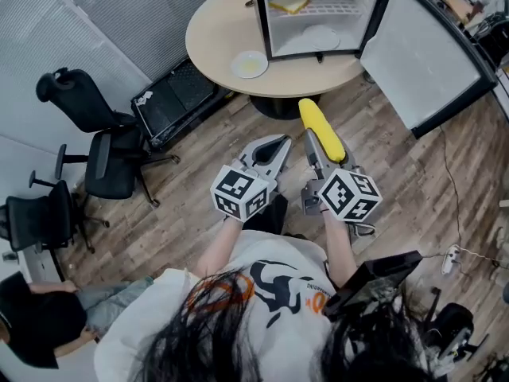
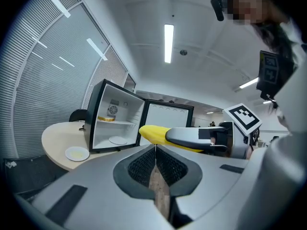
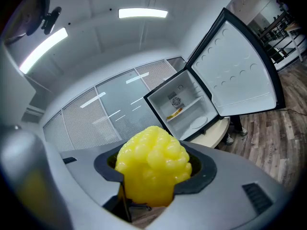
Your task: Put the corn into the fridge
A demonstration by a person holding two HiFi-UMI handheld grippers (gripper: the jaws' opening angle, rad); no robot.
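The yellow corn [image 1: 320,127] sticks out forward from my right gripper [image 1: 326,153], which is shut on its rear part; in the right gripper view the corn [image 3: 152,164] fills the space between the jaws. Beside it, my left gripper [image 1: 280,143] is shut with nothing in it, its tips [image 2: 155,148] meeting. The small black fridge [image 1: 262,22] stands on the round table [image 1: 215,34] ahead, its door [image 1: 421,54] swung wide to the right. Inside are a white plate [image 1: 320,37] on the bottom and a yellow food item [image 1: 289,3] on the shelf. Both grippers are over the floor, short of the table.
A small plate [image 1: 250,64] lies on the table left of the fridge. A black case [image 1: 176,98] sits on the floor by the table's left side. Two office chairs [image 1: 99,138] stand at the left, and a seated person [image 1: 40,317] is at lower left. A cable [image 1: 453,205] runs along the wooden floor at the right.
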